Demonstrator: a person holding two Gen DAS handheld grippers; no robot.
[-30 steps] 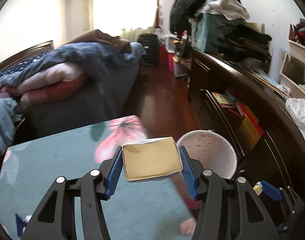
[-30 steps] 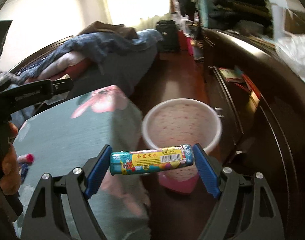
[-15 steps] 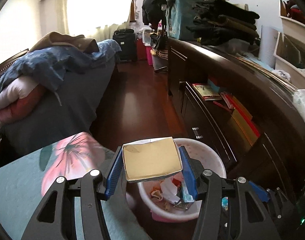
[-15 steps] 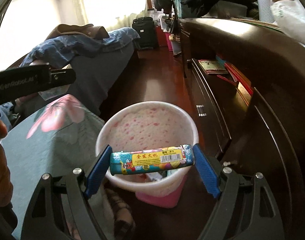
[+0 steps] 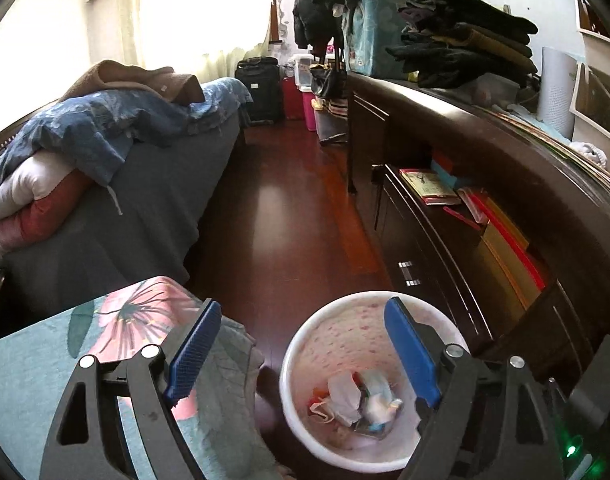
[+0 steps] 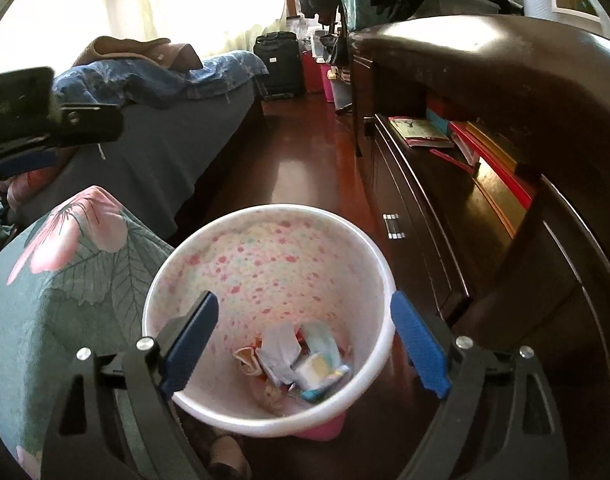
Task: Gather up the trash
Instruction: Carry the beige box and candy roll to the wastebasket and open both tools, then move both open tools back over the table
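Hovering over the bin (image 6: 369, 248), between table (image 6: 45, 320) and cabinet (image 6: 485, 240), both grippers, left (image 5: 305, 356) and right (image 6: 305, 344), gape wide, holding nothing.

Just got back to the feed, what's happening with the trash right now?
Both grippers hang open and empty over the white bin on the floor, beside the floral cloth. The left gripper and right gripper have their jaws spread wide. Wrappers and crumpled paper lie at the bin's bottom.

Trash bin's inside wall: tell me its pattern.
The trash bin is white inside, speckled with small pink and pale blue flowers; the right wrist view shows it best.
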